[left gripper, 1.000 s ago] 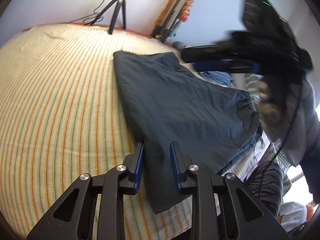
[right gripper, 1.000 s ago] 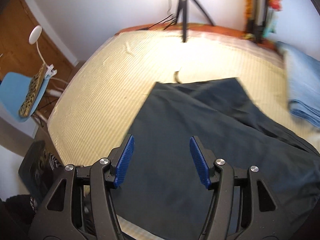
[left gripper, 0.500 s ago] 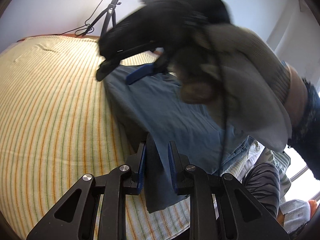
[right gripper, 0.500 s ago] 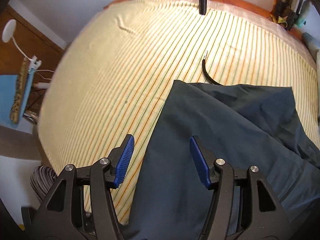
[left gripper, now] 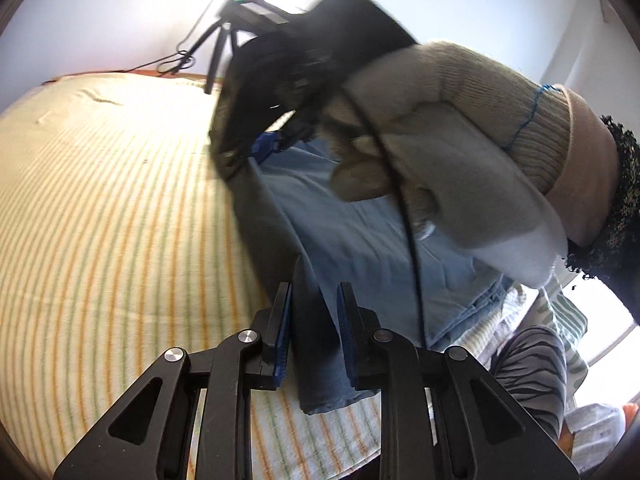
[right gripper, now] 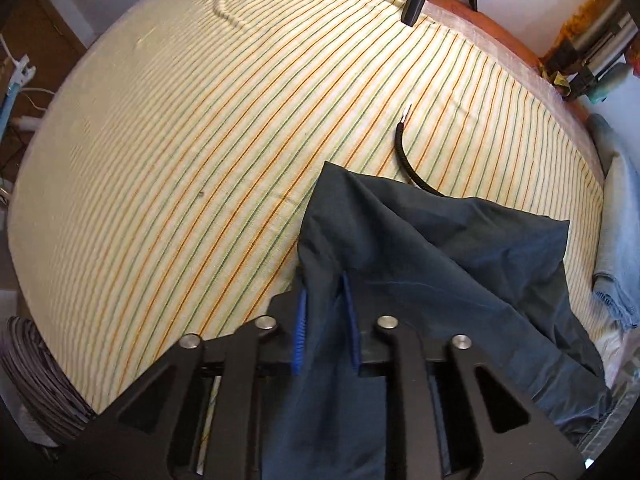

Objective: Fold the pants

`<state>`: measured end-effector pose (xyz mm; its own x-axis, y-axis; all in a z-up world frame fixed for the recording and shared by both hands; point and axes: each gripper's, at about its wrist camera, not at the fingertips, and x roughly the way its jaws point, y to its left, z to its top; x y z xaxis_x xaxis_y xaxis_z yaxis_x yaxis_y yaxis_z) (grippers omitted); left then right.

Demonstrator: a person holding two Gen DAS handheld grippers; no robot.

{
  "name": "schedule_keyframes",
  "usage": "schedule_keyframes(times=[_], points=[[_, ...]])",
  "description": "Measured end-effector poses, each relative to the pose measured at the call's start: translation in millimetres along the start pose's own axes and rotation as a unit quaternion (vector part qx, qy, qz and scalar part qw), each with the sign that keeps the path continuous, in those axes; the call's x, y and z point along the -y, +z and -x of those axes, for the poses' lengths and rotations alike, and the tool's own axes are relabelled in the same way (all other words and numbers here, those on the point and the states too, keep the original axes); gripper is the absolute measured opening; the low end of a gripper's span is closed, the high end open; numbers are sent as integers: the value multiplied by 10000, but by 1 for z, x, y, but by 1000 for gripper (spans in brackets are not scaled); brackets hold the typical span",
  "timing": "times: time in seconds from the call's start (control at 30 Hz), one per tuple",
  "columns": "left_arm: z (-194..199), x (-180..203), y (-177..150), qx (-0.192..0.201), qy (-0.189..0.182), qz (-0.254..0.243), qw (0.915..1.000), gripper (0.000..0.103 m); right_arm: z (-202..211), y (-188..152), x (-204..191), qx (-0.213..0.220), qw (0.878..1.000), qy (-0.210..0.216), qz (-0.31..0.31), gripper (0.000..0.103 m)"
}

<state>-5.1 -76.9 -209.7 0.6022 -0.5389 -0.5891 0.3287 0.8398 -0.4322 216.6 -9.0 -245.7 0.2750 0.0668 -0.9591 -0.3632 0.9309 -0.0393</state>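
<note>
Jaws of both the left gripper and right gripper pinch the pants, left opening, right closing.

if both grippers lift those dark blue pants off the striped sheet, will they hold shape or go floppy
Probably floppy: the thin dark blue pants already bunch into soft folds at the closing right gripper. Likely light and sagging between it and the opening left gripper, with fabric between its fingers.

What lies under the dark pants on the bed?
The pants lie on the striped yellow sheet. A black cord emerges from beneath their far edge. The rest of the cord, and anything else underneath, is covered by the fabric.
</note>
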Motion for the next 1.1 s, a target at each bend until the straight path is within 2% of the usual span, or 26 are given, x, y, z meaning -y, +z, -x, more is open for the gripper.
schedule_keyframes(times=[0.07,0.23,0.3,0.33,0.4,0.43,0.47,0.73,1.1], points=[[-1,-6,-4,-52,118,202,9997,47,5,-2,10,91,9996,188,-162,10],[-8,-8,-10,-206,214,326,9990,48,18,-13,34,310,9966,611,-462,7],[-10,-5,-9,-212,126,414,9988,48,23,-14,44,398,9950,737,-544,6],[-10,-5,-8,-219,73,474,9986,46,28,-16,49,466,9936,831,-601,6],[-11,-3,-5,-212,47,489,9986,37,34,-20,55,551,9916,948,-691,6],[-12,-2,-5,-216,31,457,9987,22,38,-22,61,611,9898,1038,-756,6],[-11,0,-4,-208,-3,428,9989,12,42,-26,65,650,9888,1084,-788,6],[-1,35,14,9,-645,61,9979,9,78,-42,94,1137,9744,1586,-1119,5],[-21,100,41,-90,-1464,-514,9879,9,133,-88,169,1723,9570,1780,-1512,5]])
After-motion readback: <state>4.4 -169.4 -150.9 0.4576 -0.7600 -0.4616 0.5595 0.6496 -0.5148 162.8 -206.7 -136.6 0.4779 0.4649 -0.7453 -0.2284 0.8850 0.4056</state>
